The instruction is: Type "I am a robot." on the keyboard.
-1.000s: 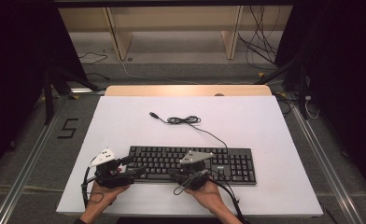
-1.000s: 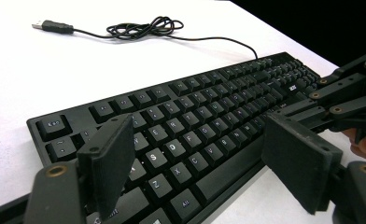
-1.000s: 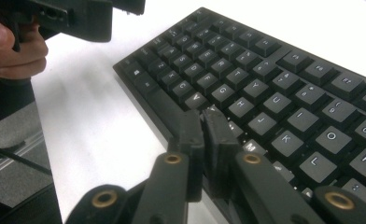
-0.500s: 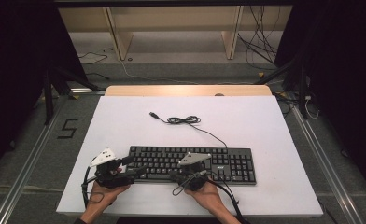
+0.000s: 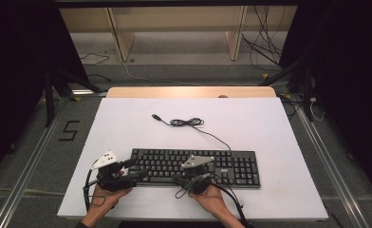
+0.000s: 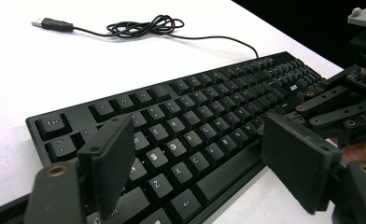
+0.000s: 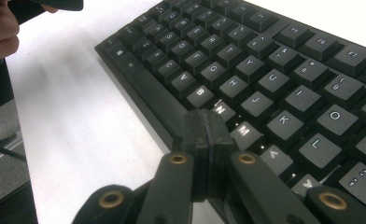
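High view: both grippers at keyboard front edge; left gripper jaws wide, right gripper jaws closed, empty.

Light falls from above onto the white table, which reads bright and evenly lit, while the surroundings at nine and three o'clock sink into near black. In the left gripper view the tabletop blows out to glare toward eleven o'clock. The keyboard shows sharp lit legends mid-frame; its far keys at one o'clock soften. Shadows stay short and faint.
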Tool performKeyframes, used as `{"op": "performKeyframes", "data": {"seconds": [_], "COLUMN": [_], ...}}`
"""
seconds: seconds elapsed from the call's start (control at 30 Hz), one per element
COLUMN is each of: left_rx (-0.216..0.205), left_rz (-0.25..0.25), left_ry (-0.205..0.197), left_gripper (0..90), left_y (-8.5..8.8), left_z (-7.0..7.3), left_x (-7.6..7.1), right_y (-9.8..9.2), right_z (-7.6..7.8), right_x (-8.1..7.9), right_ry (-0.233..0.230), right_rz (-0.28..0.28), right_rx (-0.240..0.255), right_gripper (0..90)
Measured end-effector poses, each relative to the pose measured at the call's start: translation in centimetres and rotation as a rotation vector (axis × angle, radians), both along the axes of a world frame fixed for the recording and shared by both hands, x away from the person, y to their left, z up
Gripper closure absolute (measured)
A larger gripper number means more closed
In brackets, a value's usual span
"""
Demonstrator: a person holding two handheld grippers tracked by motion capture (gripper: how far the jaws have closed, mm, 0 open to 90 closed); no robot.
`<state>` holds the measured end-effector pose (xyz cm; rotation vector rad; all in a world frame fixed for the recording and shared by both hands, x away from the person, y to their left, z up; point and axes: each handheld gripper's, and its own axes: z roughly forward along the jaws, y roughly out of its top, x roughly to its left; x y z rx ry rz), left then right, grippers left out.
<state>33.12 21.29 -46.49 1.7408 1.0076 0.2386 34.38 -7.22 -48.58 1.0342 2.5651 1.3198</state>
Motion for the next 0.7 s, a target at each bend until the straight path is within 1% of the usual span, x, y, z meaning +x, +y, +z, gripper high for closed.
{"op": "performKeyframes", "data": {"seconds": [0.1,0.17,0.23,0.47,0.67,0.7], "left_rx": [0.001,0.003,0.004,0.009,0.012,0.015], "left_rz": [0.001,0.001,0.001,0.002,0.011,0.014], "left_ry": [0.0,-0.001,-0.001,-0.002,-0.002,0.0], "left_gripper": [25.4,25.5,25.5,25.5,26.0,26.2], "left_y": [0.02,0.02,0.02,0.03,0.02,-0.01], "left_z": [0.01,0.0,0.01,-0.01,-0.06,-0.11], "left_x": [0.0,0.0,0.01,0.08,0.22,0.31], "right_y": [0.03,0.1,0.03,0.07,0.04,-0.02], "right_z": [-0.04,-0.23,-0.32,-0.34,-0.29,-0.25], "right_x": [-0.02,-0.02,-0.02,-0.09,-0.03,-0.02], "right_ry": [-0.004,-0.014,-0.008,-0.012,-0.007,0.0], "right_rz": [0.002,0.004,0.0,-0.002,-0.006,-0.008], "right_rx": [-0.005,-0.024,-0.014,-0.015,-0.011,-0.002], "right_gripper": [90.0,90.0,90.0,90.0,90.0,88.2]}}
